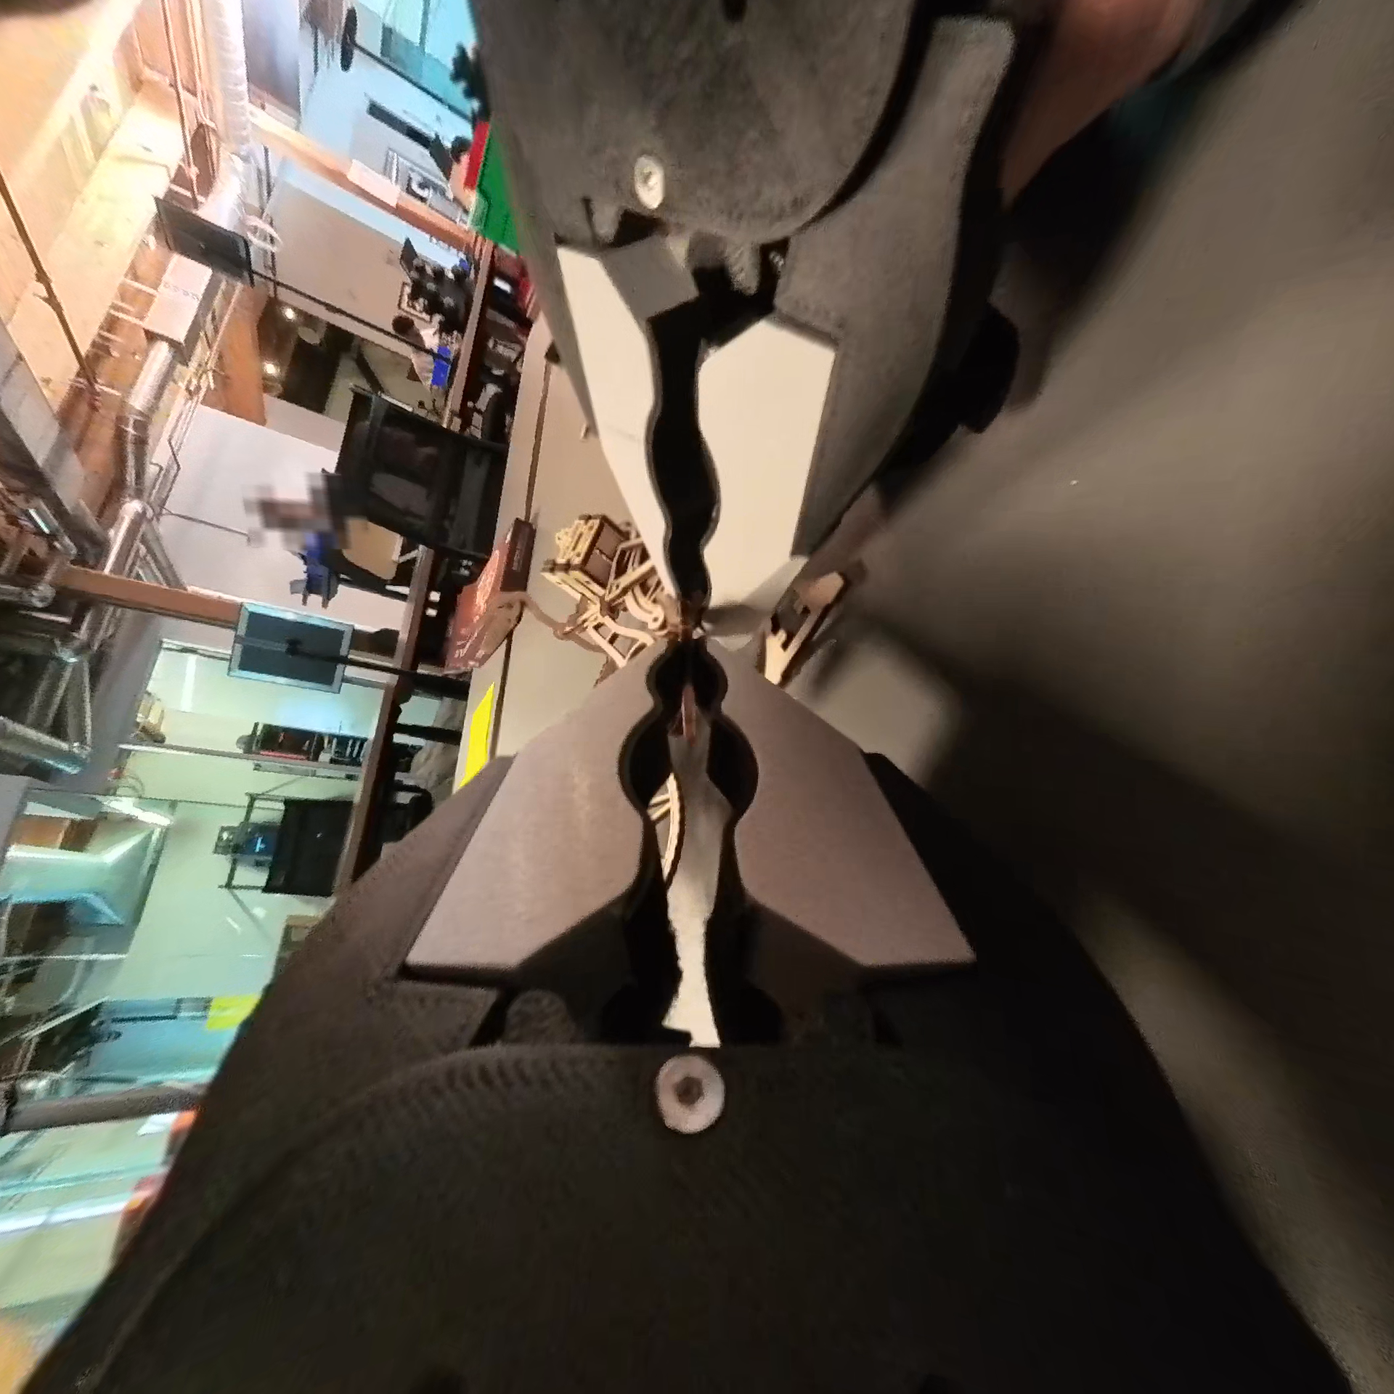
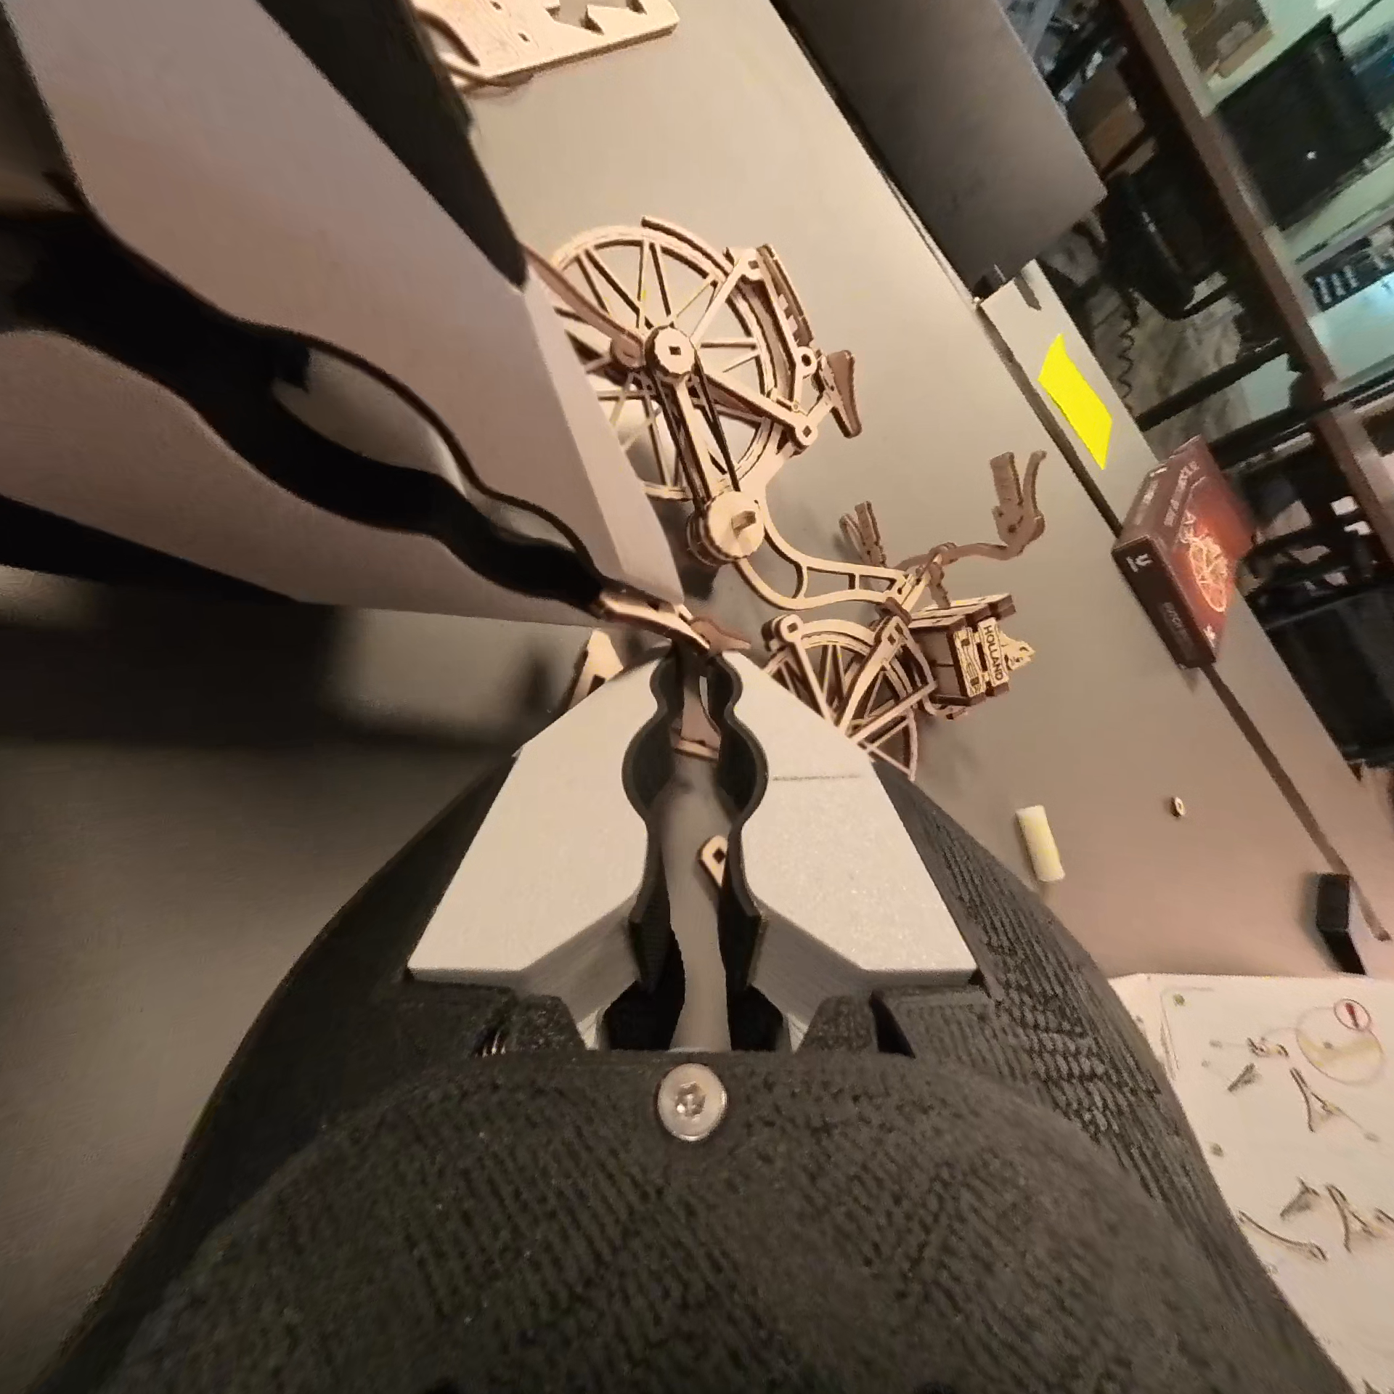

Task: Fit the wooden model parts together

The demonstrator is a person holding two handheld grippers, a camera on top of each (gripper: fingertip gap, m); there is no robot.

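My left gripper is shut on a small wooden part pinched at its fingertips. My right gripper is shut on another small wooden part. The two grippers meet tip to tip: the right gripper comes in from the top of the left wrist view, and the left gripper from the upper left of the right wrist view, with its part touching mine. Behind them a wooden bicycle model lies flat on the grey table; it also shows in the left wrist view.
A dark box and a yellow note lie at the table's far side. A printed sheet with small parts lies at the lower right. A cut-out wooden sheet is at the top. A small white cylinder lies nearby. My two grippers' fingertips are within a few centimetres of each other.
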